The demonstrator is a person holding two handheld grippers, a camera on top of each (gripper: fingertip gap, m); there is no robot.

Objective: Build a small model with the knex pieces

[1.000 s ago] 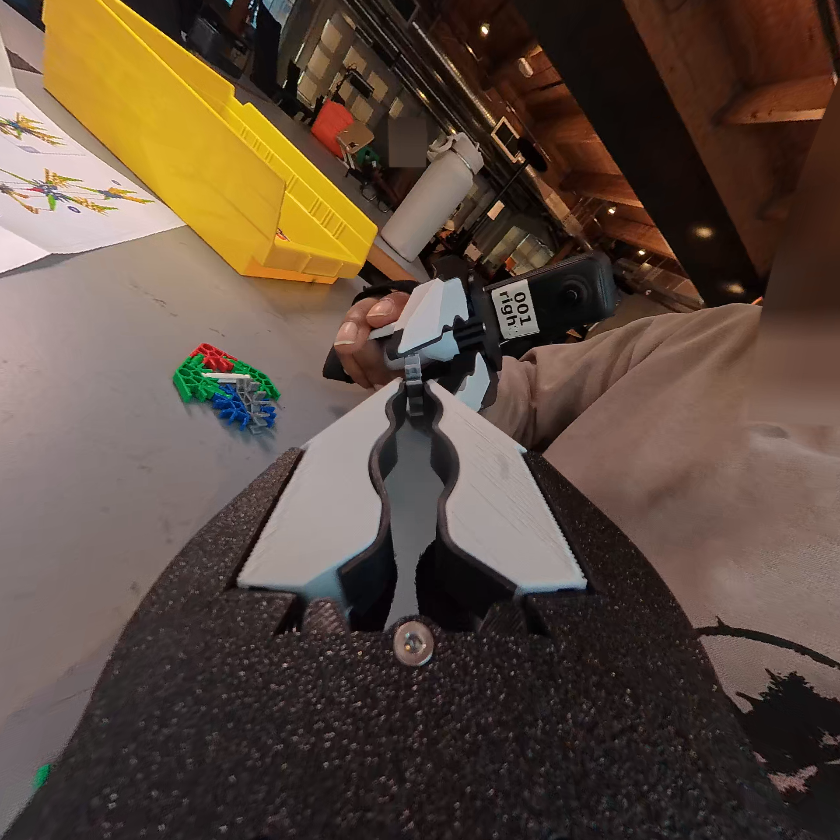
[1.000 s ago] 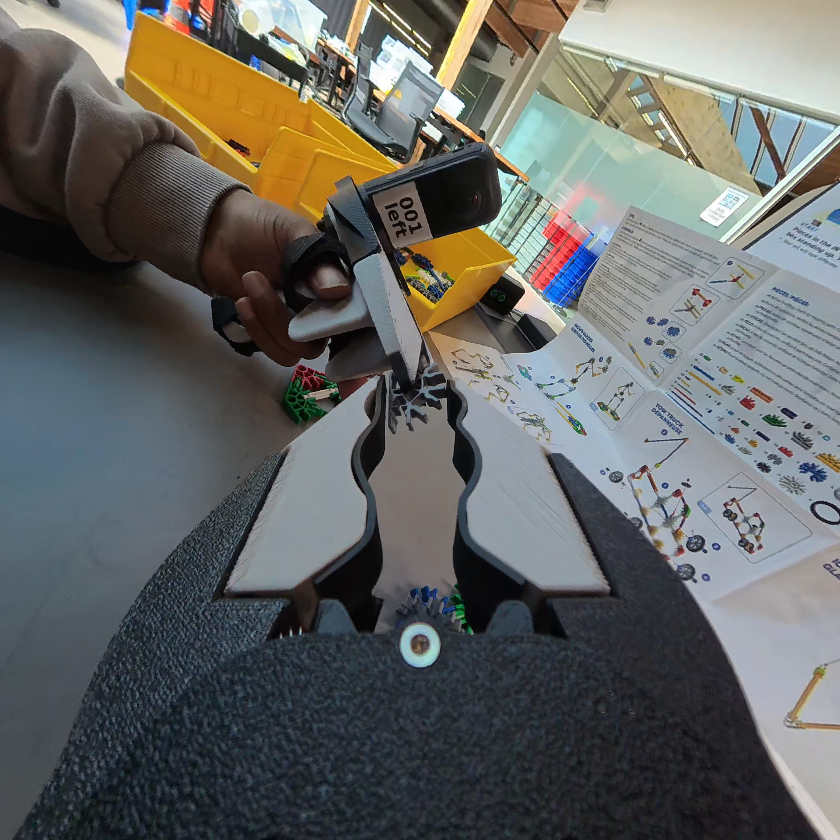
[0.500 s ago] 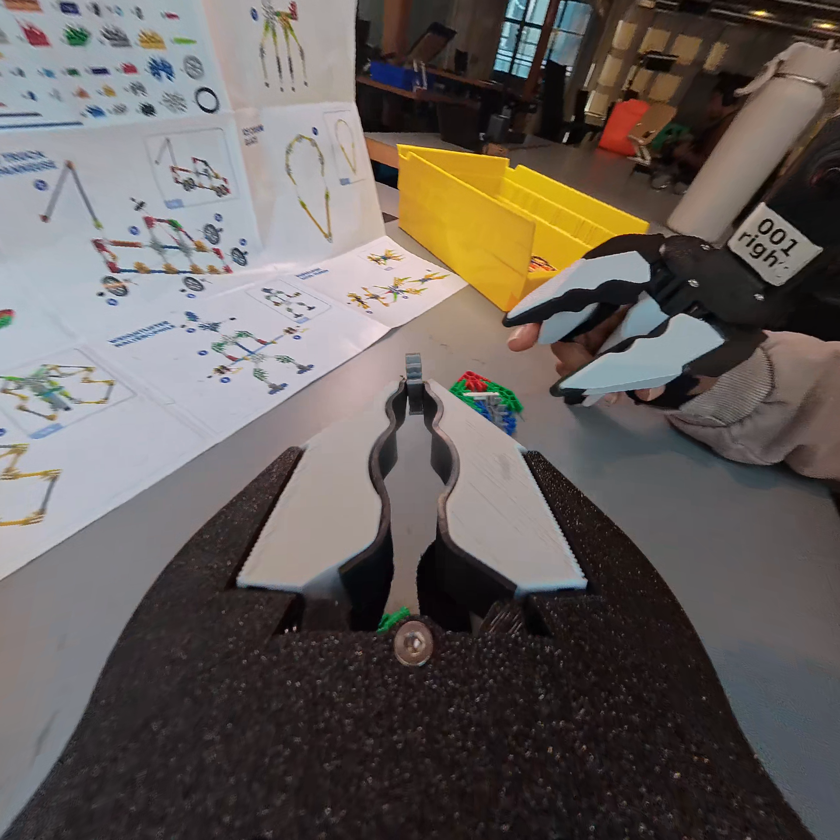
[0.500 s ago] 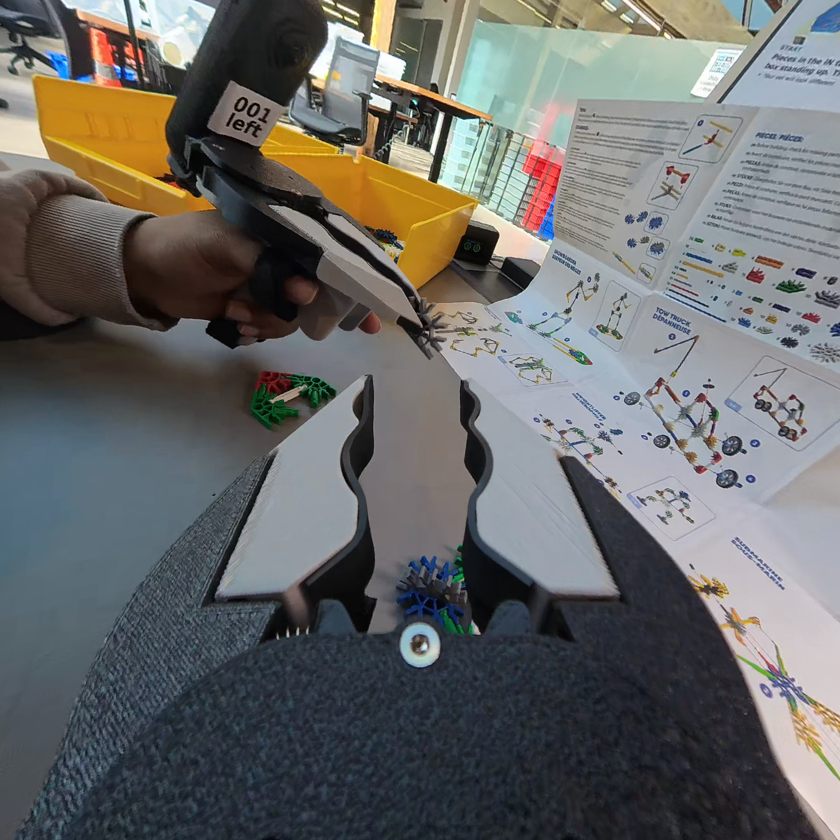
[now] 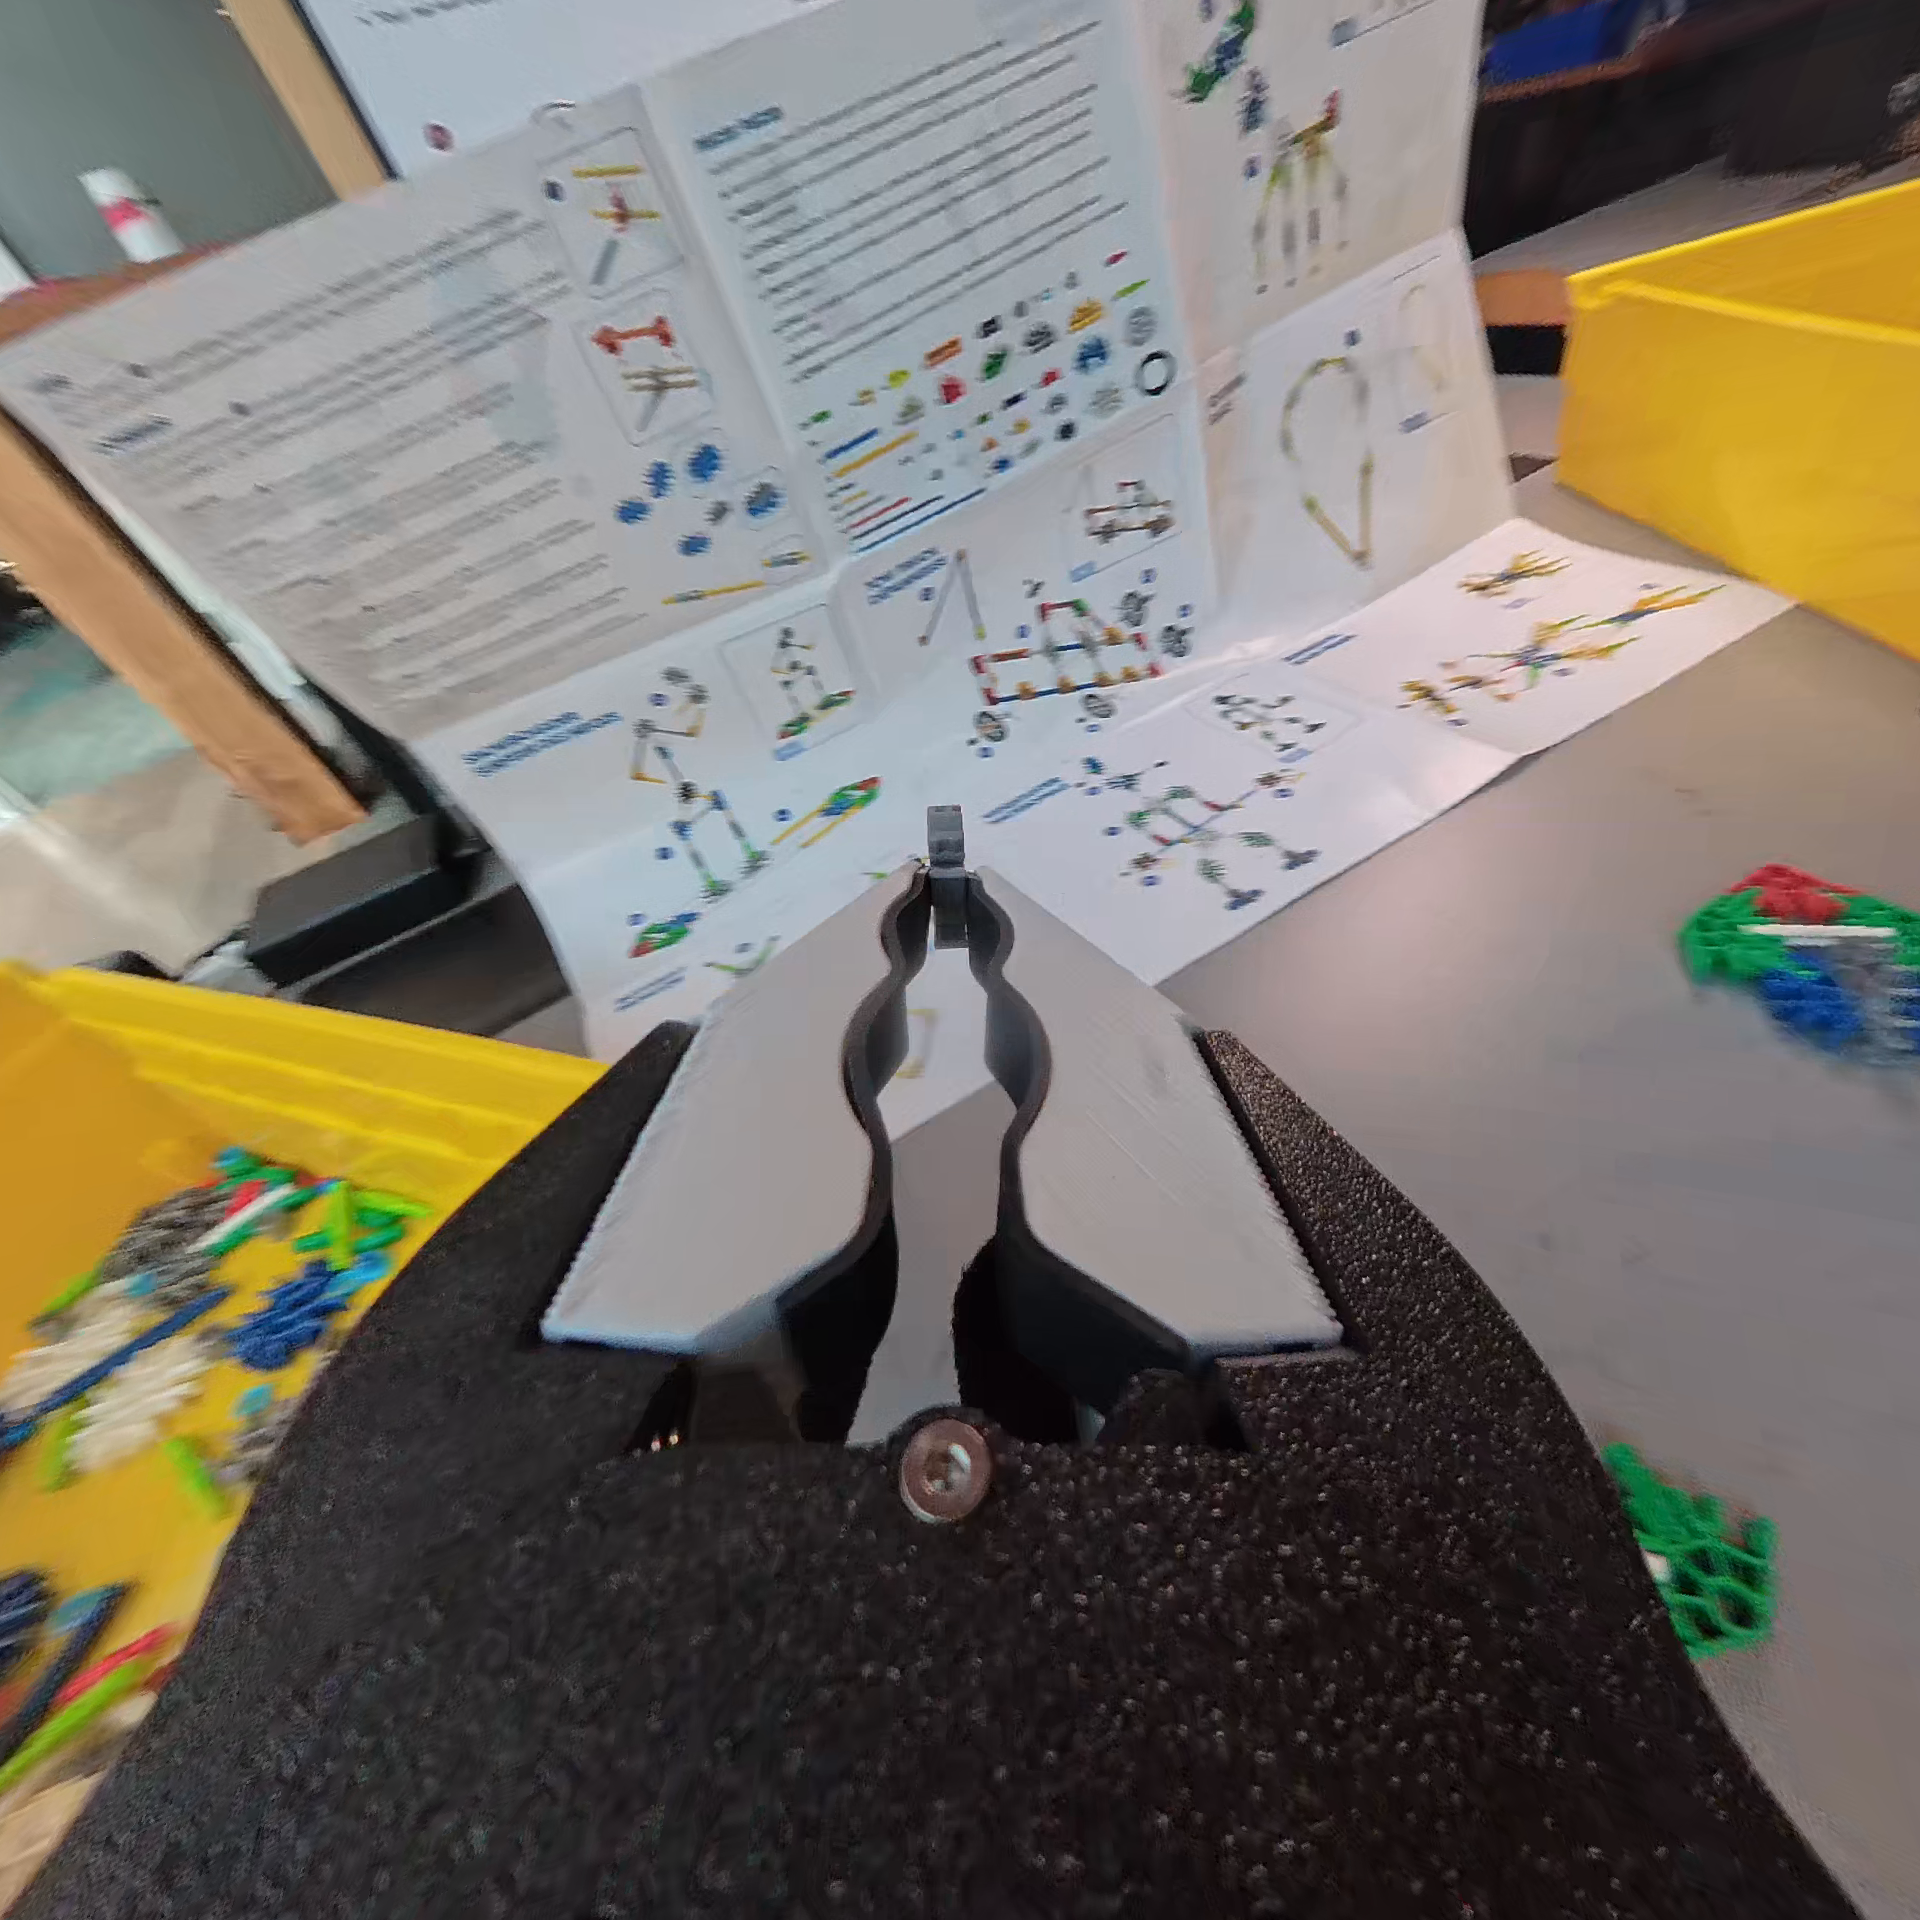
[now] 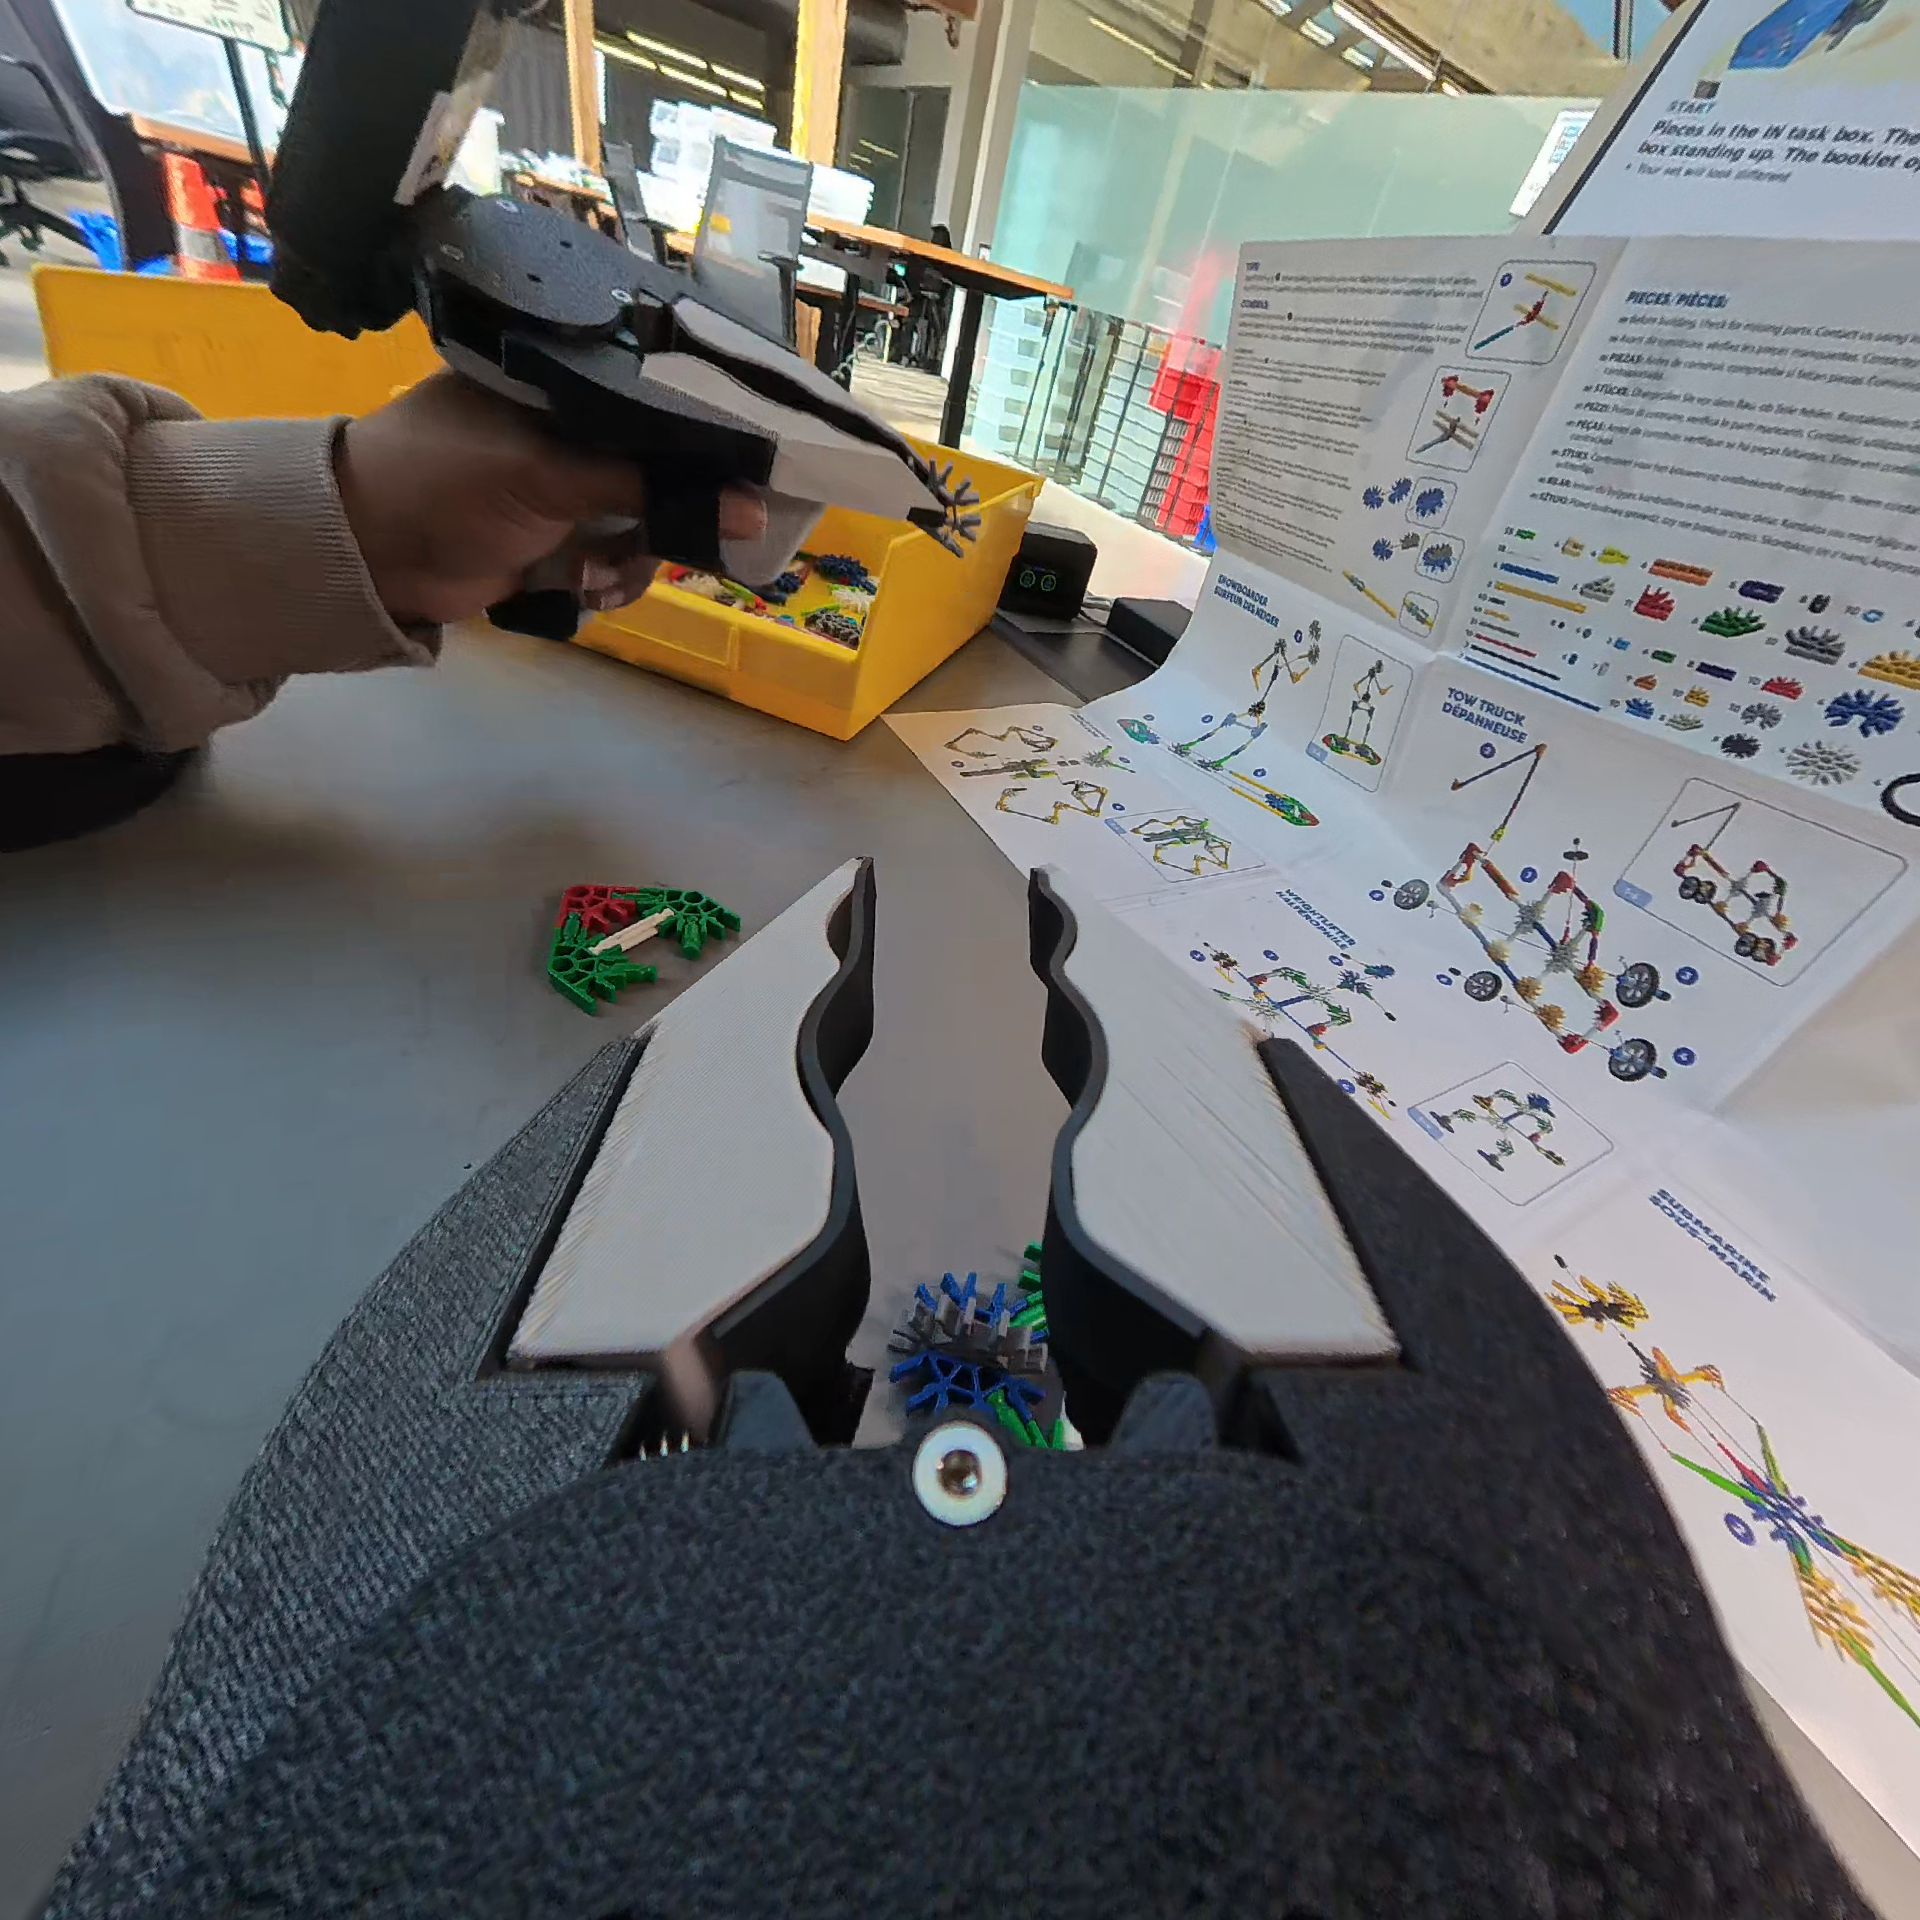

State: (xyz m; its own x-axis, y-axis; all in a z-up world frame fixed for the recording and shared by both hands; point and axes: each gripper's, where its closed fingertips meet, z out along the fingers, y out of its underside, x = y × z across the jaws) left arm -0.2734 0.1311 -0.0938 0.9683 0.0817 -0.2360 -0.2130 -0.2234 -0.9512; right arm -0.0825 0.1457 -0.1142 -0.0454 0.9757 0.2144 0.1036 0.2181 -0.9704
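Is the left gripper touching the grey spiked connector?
Touching. In the left wrist view the left gripper has its tips shut on the grey spiked connector; the right wrist view shows it at those tips, raised off the table.

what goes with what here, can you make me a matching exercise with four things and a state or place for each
Things:
1. left gripper
2. right gripper
3. red, green and white cluster
4. yellow bin

States or places:
A. open, holding nothing
B. lying flat on the grey table
C. shut on a small grey snowflake connector
D. holds a heap of loose coloured pieces

Pairs: 1-C, 2-A, 3-B, 4-D
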